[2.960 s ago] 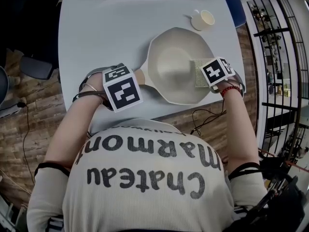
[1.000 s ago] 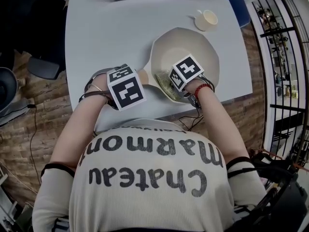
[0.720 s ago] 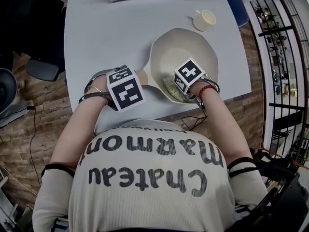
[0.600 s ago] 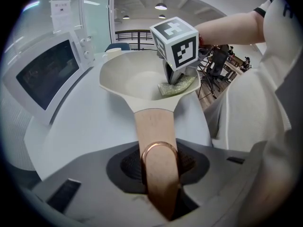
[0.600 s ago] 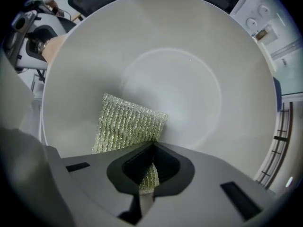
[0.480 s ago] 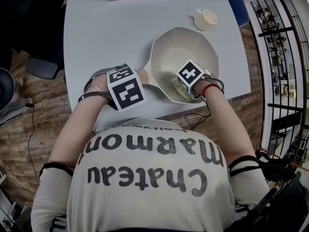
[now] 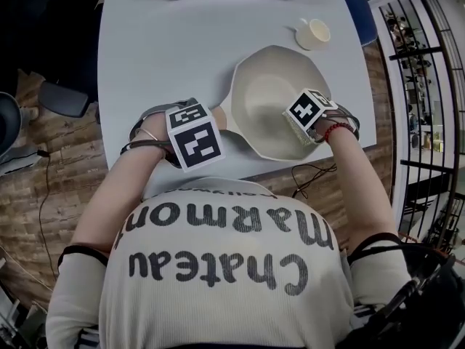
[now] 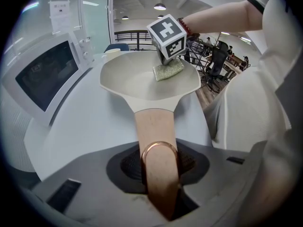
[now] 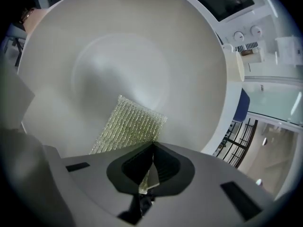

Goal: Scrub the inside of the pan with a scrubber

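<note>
Swept across the pan (image 8: 125, 79) since a second ago, the right gripper (image 9: 150, 167) has left the wall next to the handle (image 8: 154, 126) and now sits on the far side of the bowl from it, close under the rim on the person's right; the left gripper (image 8: 160, 176) has kept its place. The right gripper's jaws are pressed together on the near edge of the scrubber (image 9: 128, 126), a flat pad of yellow-green mesh that sticks out ahead of them and lies against the pan's pale sloping inner wall, with the bare pan floor further ahead. The left gripper is clamped on the wooden handle, whose copper hanging ring (image 8: 160, 150) stands between its jaws; straight ahead of it the handle runs to the bowl, and beyond that the right gripper's marker cube shows with the scrubber under it. Both grippers point steeply down. The pan rests on the grey tabletop (image 7: 160, 57). A microwave (image 8: 42, 79) stands to the left of the left gripper, and a small cup (image 7: 314, 33) sits on the tabletop beyond the pan, well ahead of the right gripper.
</note>
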